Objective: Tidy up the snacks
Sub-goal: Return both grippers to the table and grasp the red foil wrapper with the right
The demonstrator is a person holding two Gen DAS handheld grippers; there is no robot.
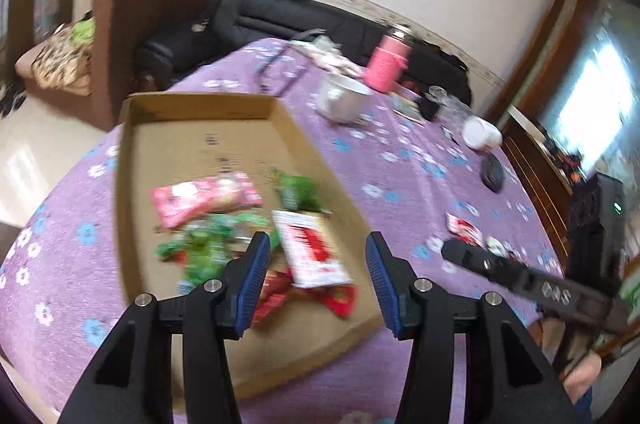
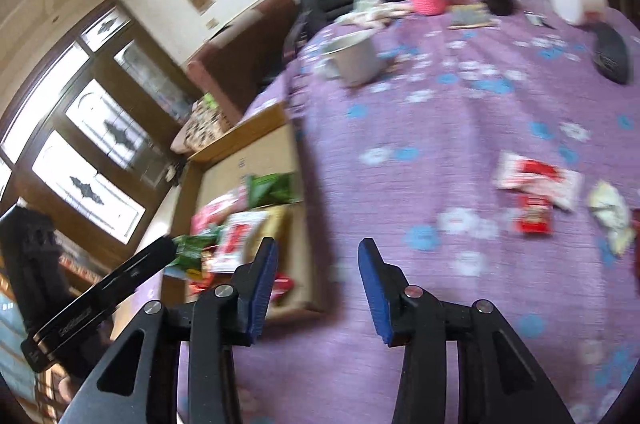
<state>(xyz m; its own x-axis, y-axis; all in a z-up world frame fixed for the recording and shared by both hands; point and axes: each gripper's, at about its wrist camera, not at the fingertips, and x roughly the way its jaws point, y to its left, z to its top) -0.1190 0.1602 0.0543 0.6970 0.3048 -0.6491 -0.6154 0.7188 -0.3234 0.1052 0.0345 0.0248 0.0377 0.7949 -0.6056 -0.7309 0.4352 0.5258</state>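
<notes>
While both grippers hang over the table (image 2: 400,127), neither one has anything in it. The left gripper (image 1: 316,266) is partly open above the near end of the box (image 1: 200,111), with only air between its blue pads. The right gripper (image 2: 318,270) is partly open too, and empty, over the purple cloth just past the box's right wall. Most snacks are already in the box: a pink pack (image 1: 204,197) near the middle, a green pack (image 1: 298,189) beside it, a white pack (image 1: 312,250) and some crumpled green and red ones at the near end. A few snacks are not in yet. They lie on the cloth near the right edge of the table: a white and red pack (image 2: 536,179), a small red pack (image 2: 534,220) touching it, and a pale wrapper (image 2: 610,214) just beside them. These look light, thin and crinkly (the shiny film may slip). I think the best place to pinch is a flat sealed edge, not the puffy middle, so what is inside does not get crushed. The small red one lies flat, so the pads may need to go low to catch it.
</notes>
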